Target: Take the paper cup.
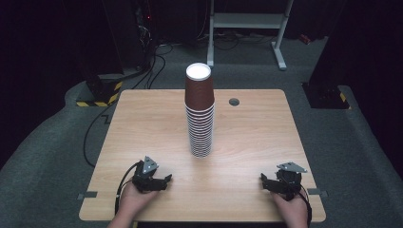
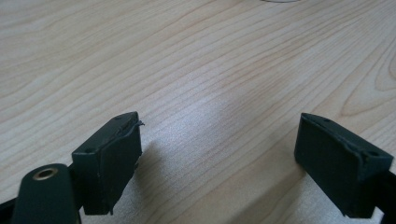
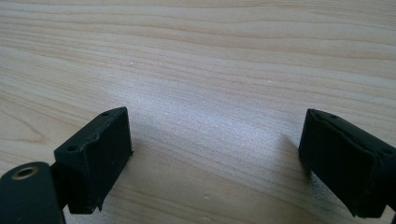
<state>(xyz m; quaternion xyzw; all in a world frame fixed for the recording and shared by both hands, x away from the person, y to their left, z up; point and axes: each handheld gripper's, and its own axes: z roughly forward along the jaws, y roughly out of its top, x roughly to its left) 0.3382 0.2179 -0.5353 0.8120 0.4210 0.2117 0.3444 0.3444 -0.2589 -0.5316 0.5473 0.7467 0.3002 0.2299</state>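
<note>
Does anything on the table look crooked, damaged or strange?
Nothing serious stands out. The tall stack of brown paper cups stands upside down mid-table, roughly straight. The left gripper and right gripper rest open near the front edge of the wooden table.

Stack of cups (image 1: 200, 114) stands mid-table (image 1: 142, 123), upside down, a bit toward the far edge; cable hole (image 1: 234, 101) just right of it, farther back; left gripper (image 1: 161, 182) sits at near-left edge, right gripper (image 1: 267, 183) at near-right, both well apart from the stack, w/ bare tabletop btwn their jaws.
</note>
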